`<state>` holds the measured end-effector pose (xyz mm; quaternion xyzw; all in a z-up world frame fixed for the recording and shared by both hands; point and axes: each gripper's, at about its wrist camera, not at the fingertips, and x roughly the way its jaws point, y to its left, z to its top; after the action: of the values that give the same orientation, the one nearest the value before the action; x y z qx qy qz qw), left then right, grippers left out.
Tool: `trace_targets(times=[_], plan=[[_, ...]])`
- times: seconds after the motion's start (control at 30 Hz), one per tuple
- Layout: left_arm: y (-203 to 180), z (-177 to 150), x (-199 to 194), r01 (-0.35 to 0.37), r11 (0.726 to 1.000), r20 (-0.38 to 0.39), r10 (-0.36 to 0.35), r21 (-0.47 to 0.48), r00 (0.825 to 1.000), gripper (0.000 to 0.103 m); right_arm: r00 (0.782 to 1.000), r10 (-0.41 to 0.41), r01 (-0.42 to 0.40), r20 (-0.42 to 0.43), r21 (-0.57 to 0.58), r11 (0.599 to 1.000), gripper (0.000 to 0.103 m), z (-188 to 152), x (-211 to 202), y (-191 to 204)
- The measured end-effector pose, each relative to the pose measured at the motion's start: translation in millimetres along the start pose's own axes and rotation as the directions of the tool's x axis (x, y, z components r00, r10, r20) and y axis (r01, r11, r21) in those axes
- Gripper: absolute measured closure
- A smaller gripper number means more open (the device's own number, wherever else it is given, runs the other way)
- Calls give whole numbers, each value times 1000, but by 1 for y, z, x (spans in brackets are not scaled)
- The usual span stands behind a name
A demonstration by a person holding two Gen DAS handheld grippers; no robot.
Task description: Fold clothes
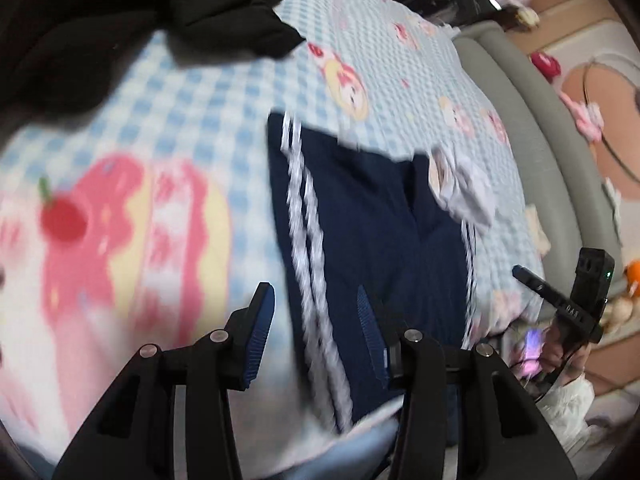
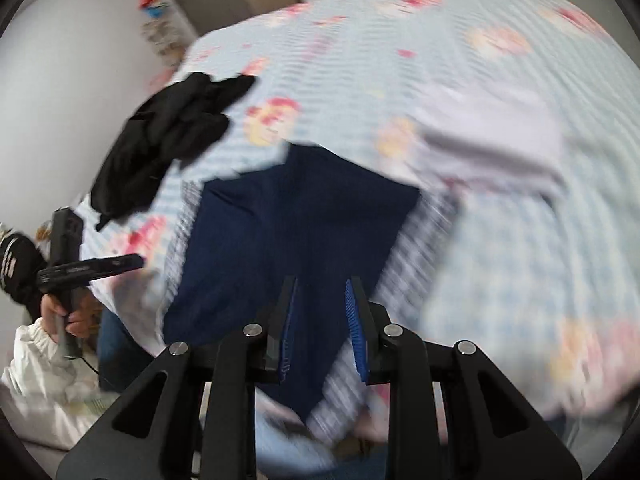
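Navy shorts with white side stripes lie flat on the blue checked bedsheet; they also show in the right wrist view. My left gripper is open and empty above the shorts' striped left edge. My right gripper is open and empty above the shorts' near end. The right gripper also shows in the left wrist view, at the bed's right edge. The left gripper shows in the right wrist view at the bed's left edge. Both views are motion-blurred.
A crumpled black garment lies at the far side of the bed, also in the right wrist view. A folded pale lilac garment lies right of the shorts. A grey padded bed frame runs along the right.
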<state>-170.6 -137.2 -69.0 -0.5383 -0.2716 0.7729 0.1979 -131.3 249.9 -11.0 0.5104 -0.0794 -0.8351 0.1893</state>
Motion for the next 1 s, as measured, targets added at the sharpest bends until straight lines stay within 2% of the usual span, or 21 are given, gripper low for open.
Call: trace_targets(times=[0.07, 0.17, 0.3, 0.43, 0.53, 0.6, 0.67, 0.73, 0.77, 0.87, 0.9, 0.97, 1.0], plan=[[-6, 18, 3, 12, 1000, 25, -13, 14, 1000, 58, 999, 36, -37, -35, -30, 999, 78, 26, 30, 18], [-12, 39, 14, -64, 996, 51, 61, 59, 997, 58, 995, 20, -28, -101, -75, 997, 79, 60, 82, 39], [-2, 60, 39, -78, 995, 41, 76, 58, 996, 59, 988, 44, -61, -147, -115, 991, 81, 85, 135, 50], [5, 73, 68, -107, 992, 1, 107, 68, 994, 59, 980, -25, 12, -198, -65, 998, 81, 94, 178, 28], [10, 80, 72, -135, 989, 8, 135, 64, 991, 60, 984, -56, 53, -169, -24, 998, 84, 96, 174, 6], [12, 83, 63, -147, 987, 45, 144, 63, 989, 60, 984, -96, 92, -150, -30, 995, 84, 98, 169, -4], [12, 84, 51, -169, 982, 104, 161, 78, 981, 58, 988, -86, 83, -127, -30, 996, 84, 99, 162, -8], [15, 85, 50, -171, 982, 113, 161, 79, 980, 57, 989, -94, 88, -114, -53, 995, 82, 101, 160, -6], [17, 86, 52, -172, 982, 107, 163, 79, 981, 55, 989, -100, 93, -107, -66, 993, 81, 102, 159, -5], [19, 90, 71, -196, 977, 64, 191, 88, 980, 55, 989, -108, 99, -103, -91, 991, 67, 105, 165, 1], [20, 91, 75, -206, 975, 63, 200, 89, 978, 57, 988, -113, 103, -106, -92, 990, 66, 106, 169, 0], [21, 92, 79, -216, 972, 76, 209, 91, 975, 70, 985, -118, 108, -127, -86, 990, 66, 105, 180, -2], [20, 93, 78, -217, 972, 89, 209, 92, 974, 86, 985, -112, 101, -133, -85, 991, 67, 105, 184, -4]])
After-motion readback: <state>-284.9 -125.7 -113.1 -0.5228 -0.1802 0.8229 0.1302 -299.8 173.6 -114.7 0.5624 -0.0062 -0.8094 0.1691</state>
